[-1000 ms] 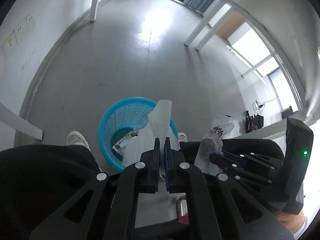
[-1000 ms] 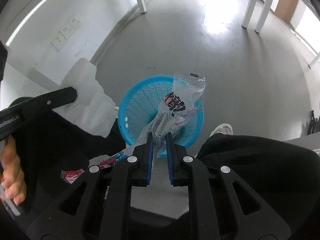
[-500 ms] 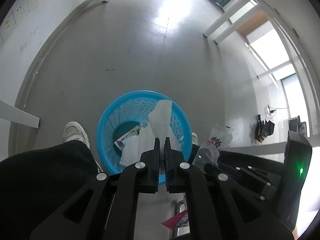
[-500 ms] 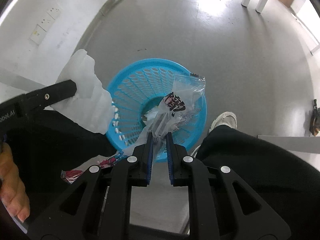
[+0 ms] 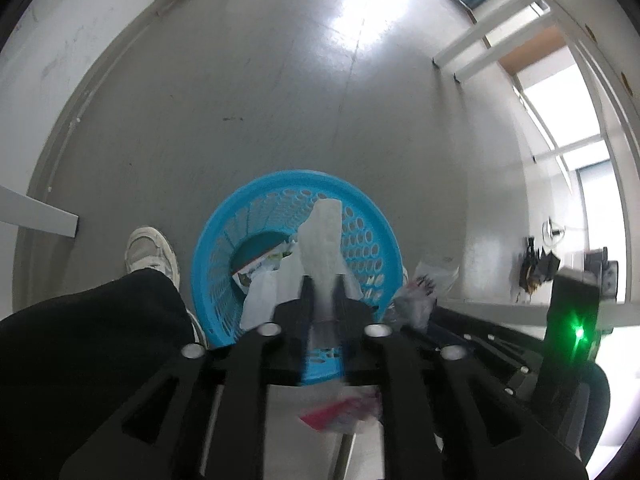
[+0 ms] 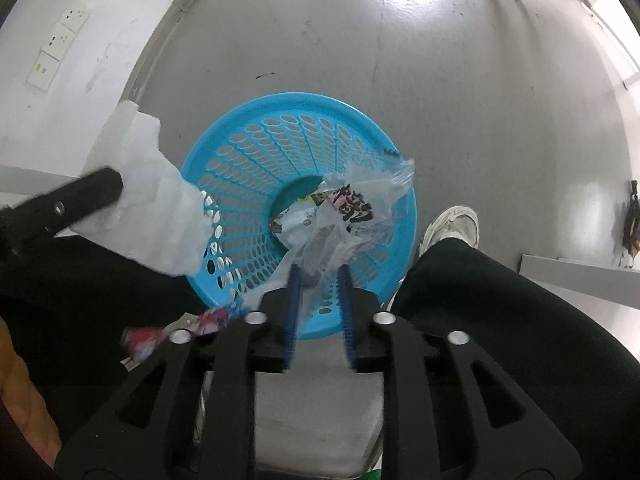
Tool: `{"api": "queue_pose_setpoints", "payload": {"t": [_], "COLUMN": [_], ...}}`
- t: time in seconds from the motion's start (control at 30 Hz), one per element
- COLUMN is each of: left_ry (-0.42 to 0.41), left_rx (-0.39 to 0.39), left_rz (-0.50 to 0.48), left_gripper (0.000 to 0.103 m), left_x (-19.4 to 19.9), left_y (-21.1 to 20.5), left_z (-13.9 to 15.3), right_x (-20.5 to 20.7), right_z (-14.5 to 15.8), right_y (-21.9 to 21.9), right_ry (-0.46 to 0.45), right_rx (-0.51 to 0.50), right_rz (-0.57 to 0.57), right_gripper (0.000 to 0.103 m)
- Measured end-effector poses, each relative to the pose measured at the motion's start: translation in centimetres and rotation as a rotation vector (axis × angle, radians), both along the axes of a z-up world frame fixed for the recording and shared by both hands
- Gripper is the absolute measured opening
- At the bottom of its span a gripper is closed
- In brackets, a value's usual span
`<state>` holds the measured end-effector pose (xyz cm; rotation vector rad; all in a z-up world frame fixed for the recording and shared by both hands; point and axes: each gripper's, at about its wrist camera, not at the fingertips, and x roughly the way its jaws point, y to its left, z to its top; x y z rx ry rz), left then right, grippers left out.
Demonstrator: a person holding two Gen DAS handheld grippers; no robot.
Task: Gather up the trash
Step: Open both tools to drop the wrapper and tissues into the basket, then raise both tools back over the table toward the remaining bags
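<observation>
A blue perforated basket (image 5: 372, 208) stands on the grey floor below both grippers, with paper wrappers (image 5: 256, 268) at its bottom. My left gripper (image 5: 323, 292) hangs over its near rim. Its jaws are opening, and a white tissue (image 5: 324, 236) stands loosely between them. In the right wrist view the same tissue (image 6: 160, 216) hangs over the basket's (image 6: 304, 100) left rim. My right gripper (image 6: 319, 280) points straight down over the basket. Its jaws are opening too, and a crumpled clear plastic bag (image 6: 352, 208) with black print sits between them, no longer pinched.
A person's black trouser legs and white shoes (image 5: 150, 252) (image 6: 452, 224) flank the basket. A red and pink wrapper (image 6: 172, 328) lies on the grey seat below the grippers. White table legs (image 5: 460, 60) stand farther off, and wall sockets (image 6: 56, 52) are at the left.
Both grippers have come down closer over the basket. Each was shut on its piece of trash earlier. Now both pairs of jaws have parted, and the tissue and bag sit loose between them.
</observation>
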<state>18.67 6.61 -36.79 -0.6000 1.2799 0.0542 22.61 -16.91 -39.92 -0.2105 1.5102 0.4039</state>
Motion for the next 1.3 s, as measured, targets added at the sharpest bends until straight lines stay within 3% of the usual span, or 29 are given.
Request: {"api": "queue_pose_setpoints", "payload": {"t": [0.03,0.13,0.47,0.73,0.9,1.07,1.2,1.3], "left_ry": [-0.006,-0.01,-0.028,-0.177,-0.251,-0.323,-0.405,-0.463], "left_rx": [-0.002,0.007,-0.002,0.119,0.125,0.149,0.237,0.245], "left_rz": [0.008,0.014,0.02,-0.061,-0.134,-0.149,-0.163,-0.189], "left_gripper": [0.03,0.03,0.03,0.032,0.037,0.044,0.052,0.058], "left_x": [0.0,-0.2,-2.8,-7.1,-9.7,-12.0,-14.1,-15.6], "left_y": [0.1,0.1,0.1,-1.2,-2.0,-1.7,-2.3,-3.0], "left_z": [0.0,0.1,2.2,7.5,10.5,14.1,17.6,19.8], "right_x": [0.0,0.0,-2.1,-5.9,-8.8,-11.0,-13.2,-14.4], "right_z": [0.1,0.2,3.2,8.4,12.2,16.2,19.9,22.7], "right_y": [0.0,-0.1,0.0,-1.3,-2.2,-4.2,-6.4,-8.3], "right_ry": [-0.005,-0.018,-0.08,-0.156,-0.248,-0.293,-0.385,-0.43], "right_rx": [0.003,0.014,0.044,0.128,0.151,0.202,0.216,0.277], "right_rz": [-0.003,-0.011,0.019,0.077,0.119,0.135,0.152,0.126], "right_gripper": [0.029,0.037,0.041,0.046,0.049,0.049,0.049,0.054]}}
